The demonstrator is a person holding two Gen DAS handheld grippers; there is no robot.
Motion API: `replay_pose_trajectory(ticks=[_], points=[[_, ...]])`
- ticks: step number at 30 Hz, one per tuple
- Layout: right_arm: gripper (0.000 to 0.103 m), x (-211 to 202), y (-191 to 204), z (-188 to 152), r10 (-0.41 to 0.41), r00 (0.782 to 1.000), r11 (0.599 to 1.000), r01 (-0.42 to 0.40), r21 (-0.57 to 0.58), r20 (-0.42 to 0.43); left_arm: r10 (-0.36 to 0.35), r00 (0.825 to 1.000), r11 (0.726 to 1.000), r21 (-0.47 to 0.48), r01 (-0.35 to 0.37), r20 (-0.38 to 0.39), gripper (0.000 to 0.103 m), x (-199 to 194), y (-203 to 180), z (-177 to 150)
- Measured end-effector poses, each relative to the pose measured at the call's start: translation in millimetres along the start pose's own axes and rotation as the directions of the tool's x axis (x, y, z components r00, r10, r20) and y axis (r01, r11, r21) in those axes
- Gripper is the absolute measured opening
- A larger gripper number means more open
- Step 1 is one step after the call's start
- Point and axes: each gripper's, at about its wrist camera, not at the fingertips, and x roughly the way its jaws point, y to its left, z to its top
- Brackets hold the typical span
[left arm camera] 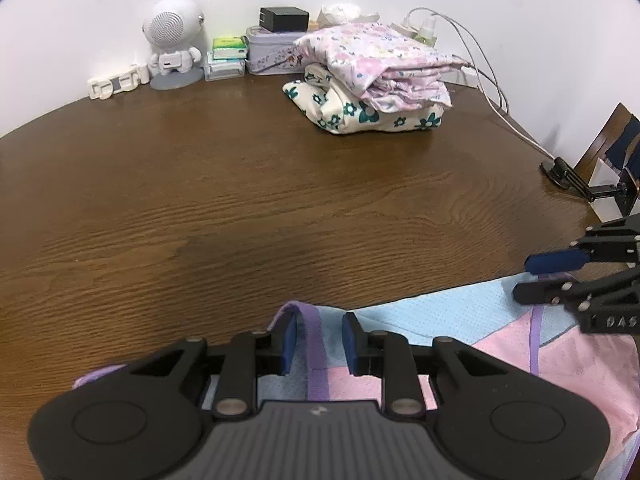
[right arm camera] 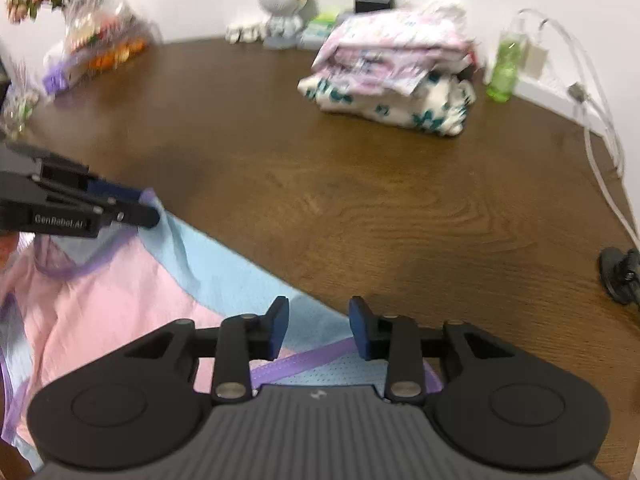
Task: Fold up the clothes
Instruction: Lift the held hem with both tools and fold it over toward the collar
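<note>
A pink and light-blue mesh garment (left arm camera: 500,344) with purple trim lies at the near edge of the brown table (left arm camera: 280,200); it also shows in the right wrist view (right arm camera: 132,292). My left gripper (left arm camera: 318,344) is open, its blue pads either side of a purple strap at the garment's corner. In the right wrist view the left gripper (right arm camera: 146,206) sits at that same corner. My right gripper (right arm camera: 318,328) is open over the garment's other light-blue corner and purple hem; it shows at the right in the left wrist view (left arm camera: 524,276).
A stack of two folded floral garments (left arm camera: 372,80) sits at the back of the table. Behind it are a white robot speaker (left arm camera: 172,44), tins and boxes (left arm camera: 272,48), a green bottle (right arm camera: 506,66), cables (left arm camera: 492,92). A black clamp stand (left arm camera: 560,172) is at the right edge, snack bags (right arm camera: 92,44) at far left.
</note>
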Motion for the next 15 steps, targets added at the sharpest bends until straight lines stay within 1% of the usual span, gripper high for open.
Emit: replay_pose_trajectory(ticks=[1,2,3,4,7,10,12,14,15], points=[[0.030,2.5,2.0,-0.8,-0.008,1.000,1.000,0.008,-0.015,-0.007,-0.001,1.000,1.000,0.008,0.001,0.000,0.001,1.1,-1.5,-0.7],[0.027,5.0,4.1,-1.5,-0.016,1.000,0.999,0.016,-0.029,-0.014,0.004,1.000,1.000,0.018,-0.004,0.003,0.001,1.2,-3.3,-1.3],[0.007,7.2,5.9,-2.3,-0.024,1.000,0.999,0.023,-0.043,-0.020,0.016,1.000,1.000,0.022,-0.017,0.007,0.000,0.9,-4.7,-2.1],[0.000,6.6,5.8,-2.5,-0.029,0.999,0.998,0.028,-0.050,-0.019,0.026,1.000,0.999,0.024,-0.026,0.018,0.000,-0.6,-5.6,-2.2],[0.000,-0.6,-1.9,-0.2,-0.023,1.000,1.000,0.023,-0.009,0.018,0.043,0.997,0.999,0.022,-0.045,0.063,0.000,-7.8,-5.7,-0.9],[0.000,0.7,-10.4,0.4,-0.027,0.999,0.999,0.026,0.036,0.032,0.067,0.996,0.998,0.016,-0.068,0.063,0.000,-6.9,-3.9,1.0],[0.002,1.4,-16.2,0.6,-0.028,0.999,0.997,0.025,0.068,0.042,0.070,0.996,0.997,0.023,-0.071,0.047,0.006,-5.4,-4.1,-0.7],[0.012,-1.1,-23.6,-2.9,0.009,0.998,0.991,-0.017,0.132,0.058,0.069,0.997,0.997,0.027,-0.070,0.036,0.030,-9.8,-3.4,-5.0],[0.027,-8.1,-24.8,-6.0,0.026,0.996,0.987,-0.039,0.154,0.081,0.069,0.997,0.997,0.032,-0.071,0.044,0.046,-16.1,-2.5,-8.0]])
